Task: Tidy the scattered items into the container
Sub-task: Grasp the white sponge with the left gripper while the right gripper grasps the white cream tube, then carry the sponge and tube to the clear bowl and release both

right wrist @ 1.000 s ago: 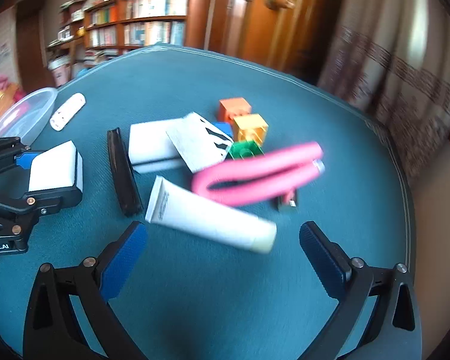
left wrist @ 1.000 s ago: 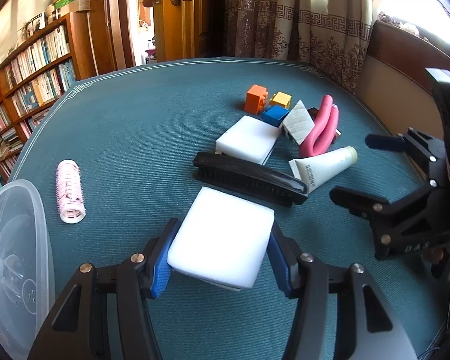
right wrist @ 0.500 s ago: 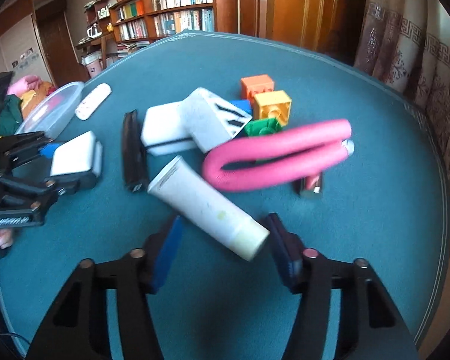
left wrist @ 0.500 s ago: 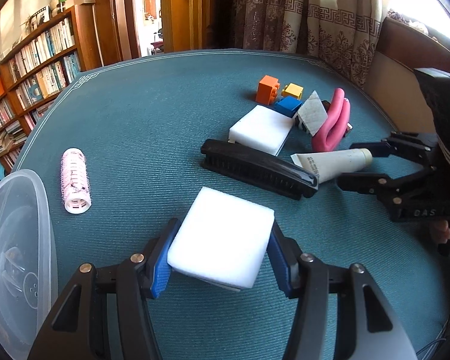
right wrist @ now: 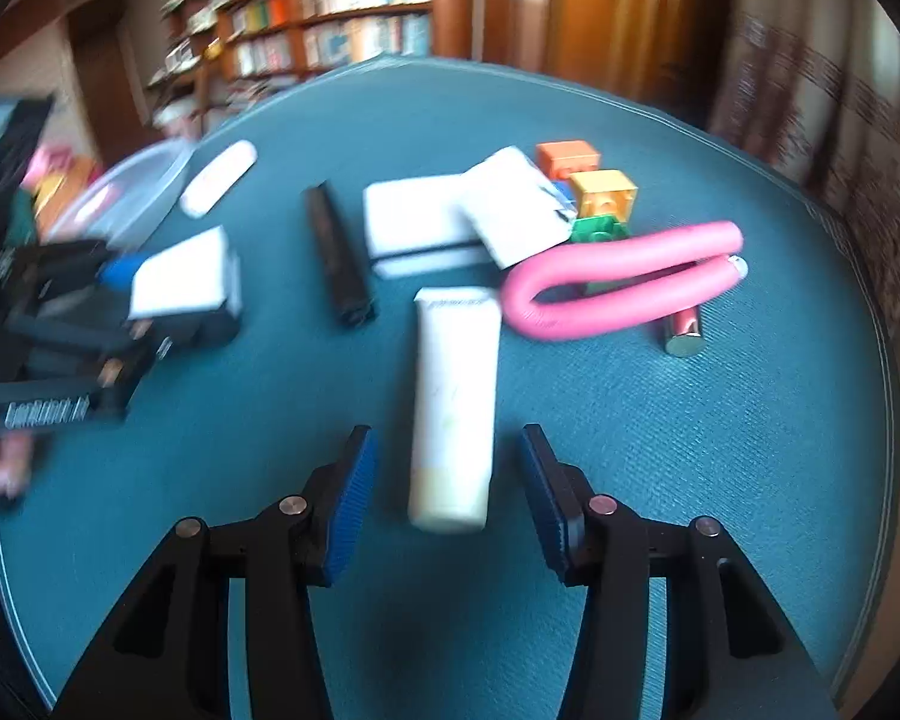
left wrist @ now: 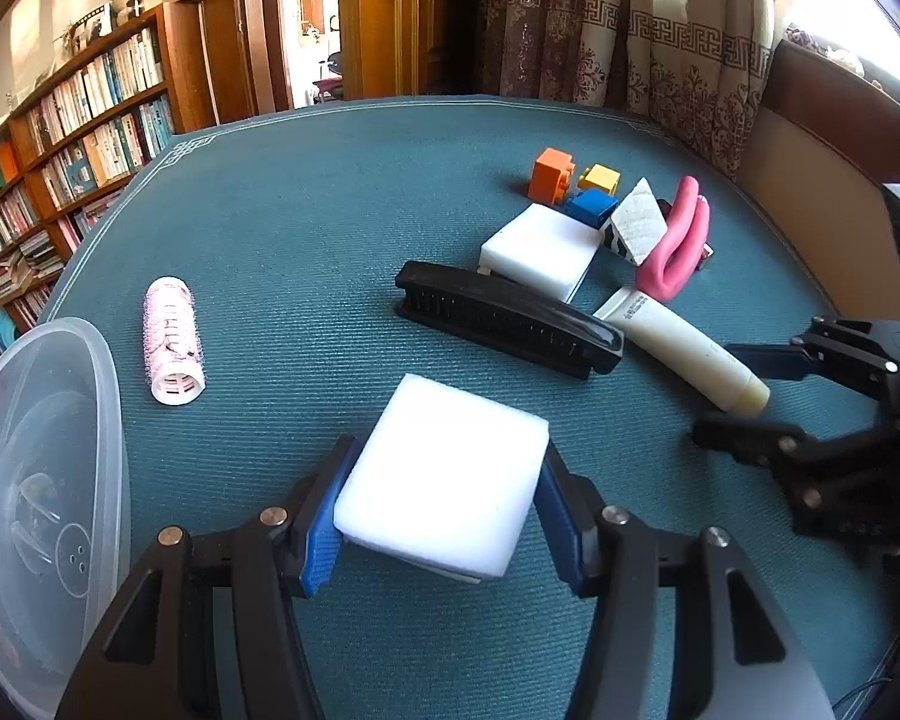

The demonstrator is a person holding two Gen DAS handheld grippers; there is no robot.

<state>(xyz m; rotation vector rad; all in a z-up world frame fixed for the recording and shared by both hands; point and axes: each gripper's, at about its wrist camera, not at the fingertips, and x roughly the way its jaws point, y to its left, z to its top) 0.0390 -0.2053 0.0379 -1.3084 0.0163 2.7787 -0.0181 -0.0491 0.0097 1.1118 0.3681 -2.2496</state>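
So my left tongs (left wrist: 441, 516) are still pinching the white sponge block (left wrist: 444, 474), blue pads pressed flat against both of its sides, and it hasn't gone anywhere over the last second. The real change is on the right: half a second ago the right tongs (right wrist: 444, 495) were nearly closed around the cap end of the cream tube (right wrist: 453, 402) with the tube lying slanted across the view, and a second ago they were spread wide and further back. Now the tube runs straight up toward 12 o'clock between the blue pads, cap end nearest me, and there's a visible gap on each side, so they're spread and not gripping it. The right view is motion-blurred, so I can't tell if the tube itself got nudged or only my wrist turned. The tube lies on the teal tabletop (left wrist: 306, 228) next to the black comb (left wrist: 507, 318), well apart from the clear plastic container (left wrist: 42, 498) sitting at 9 o'clock in the left view. My read is that the tube is lined up for a squeeze, and the sponge can head for the container.
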